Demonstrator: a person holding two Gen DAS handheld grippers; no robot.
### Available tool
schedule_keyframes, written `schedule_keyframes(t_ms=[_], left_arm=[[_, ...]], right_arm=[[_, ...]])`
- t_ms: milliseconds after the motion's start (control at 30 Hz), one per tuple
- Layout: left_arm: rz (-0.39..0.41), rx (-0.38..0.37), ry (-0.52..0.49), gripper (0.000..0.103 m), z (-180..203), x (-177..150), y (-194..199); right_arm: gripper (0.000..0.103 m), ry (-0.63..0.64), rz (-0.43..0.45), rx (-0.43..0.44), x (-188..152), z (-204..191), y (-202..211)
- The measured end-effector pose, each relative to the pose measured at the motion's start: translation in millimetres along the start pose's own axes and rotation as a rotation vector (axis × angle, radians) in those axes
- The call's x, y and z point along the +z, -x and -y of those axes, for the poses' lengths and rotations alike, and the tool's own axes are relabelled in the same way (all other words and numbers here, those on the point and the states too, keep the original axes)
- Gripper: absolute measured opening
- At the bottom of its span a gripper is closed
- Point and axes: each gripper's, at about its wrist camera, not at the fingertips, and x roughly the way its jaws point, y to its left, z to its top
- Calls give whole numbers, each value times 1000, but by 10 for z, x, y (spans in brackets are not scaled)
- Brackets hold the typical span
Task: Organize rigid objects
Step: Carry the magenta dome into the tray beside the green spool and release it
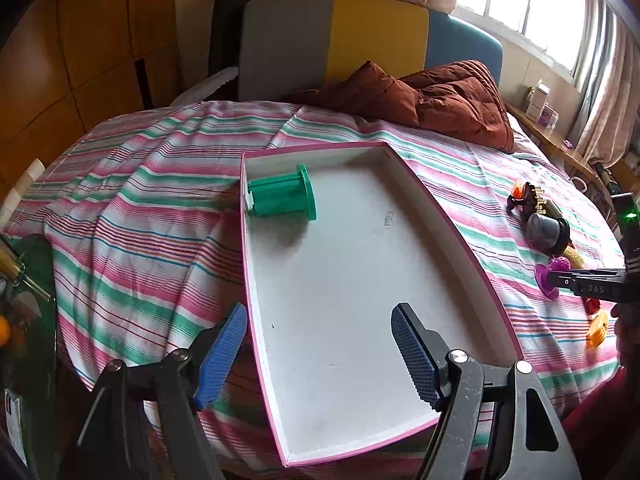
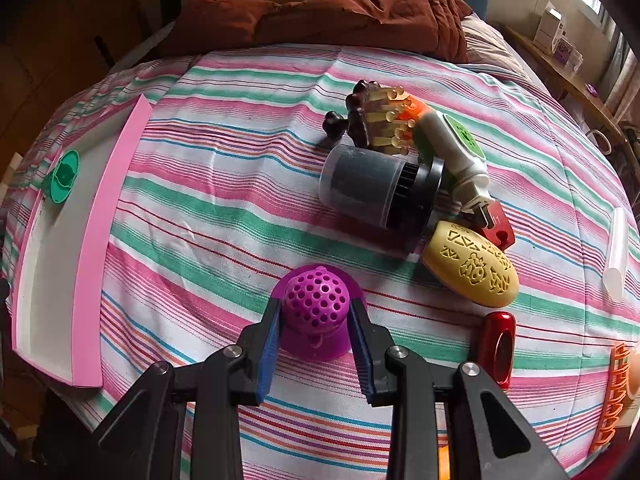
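Purple perforated dome sits right between your right gripper fingers, blue pads pressed against both its sides, its flared base on the striped bedsheet. Ahead and to the right of that tool lies the cluster: grey cylinder, yellow carved oval, red piece just off the right finger. Your left gripper hangs wide open with nothing in it, over the near end of the pink-rimmed tray. Green spool lies in the tray's far left corner, well ahead of those fingers.
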Motion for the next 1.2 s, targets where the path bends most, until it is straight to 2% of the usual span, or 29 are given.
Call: schedule_keyframes(t_ms=[367, 600, 733, 933, 1033, 1200], left_arm=[[-6, -4, 29, 75, -169, -28, -20], [-2, 8, 62, 75, -325, -34, -11], [-1, 11, 87, 75, -417, -28, -16], [2, 23, 115, 75, -552, -15, -14], [-1, 28, 133, 75, -628, -18, -24], [-8, 38, 157, 75, -736, -28, -51]], right_arm=[[32, 32, 4, 25, 17, -260, -6], [32, 40, 57, 70, 89, -488, 166], [32, 82, 115, 127, 243, -802, 360], [32, 207, 156, 235, 538, -1558, 460], [32, 266, 144, 229, 681, -1892, 329], [32, 274, 88, 206, 968, -2245, -67]])
